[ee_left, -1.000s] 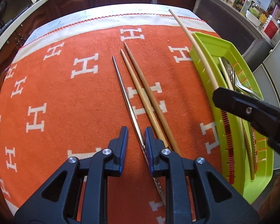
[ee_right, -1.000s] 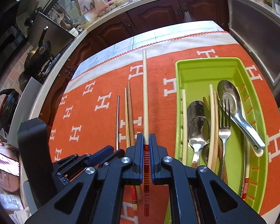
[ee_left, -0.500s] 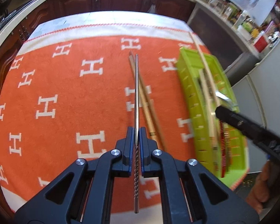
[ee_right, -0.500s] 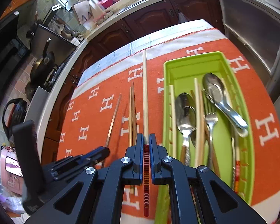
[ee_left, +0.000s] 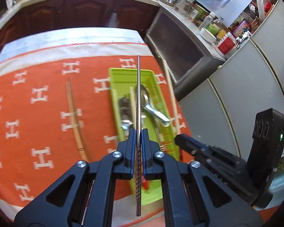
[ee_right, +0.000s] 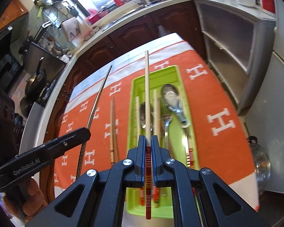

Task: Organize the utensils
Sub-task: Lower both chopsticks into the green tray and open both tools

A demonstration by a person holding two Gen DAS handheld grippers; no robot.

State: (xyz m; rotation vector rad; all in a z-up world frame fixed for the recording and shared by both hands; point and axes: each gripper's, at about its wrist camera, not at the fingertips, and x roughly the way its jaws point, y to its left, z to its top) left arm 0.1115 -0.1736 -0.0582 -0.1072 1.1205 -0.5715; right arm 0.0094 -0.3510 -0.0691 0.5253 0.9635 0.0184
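Left gripper point(ee_left: 137, 138) pinches a metal chopstick point(ee_left: 138, 102) near its twisted handle end, held over the green tray point(ee_left: 123, 71). Right gripper point(ee_right: 148, 141) pinches a wooden chopstick point(ee_right: 146, 94) at its red-banded end, also over the tray. Both light, stiff; the metal one likely slippery, so grip the textured end. Two wooden chopsticks point(ee_left: 73, 117) lie mid-cloth point(ee_left: 37, 75).

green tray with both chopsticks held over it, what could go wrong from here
1. The green tray already holds spoons, a fork and chopsticks, so a dropped stick may land crooked across them.
2. The metal chopstick in the left gripper and the wooden chopstick in the right gripper could clash.
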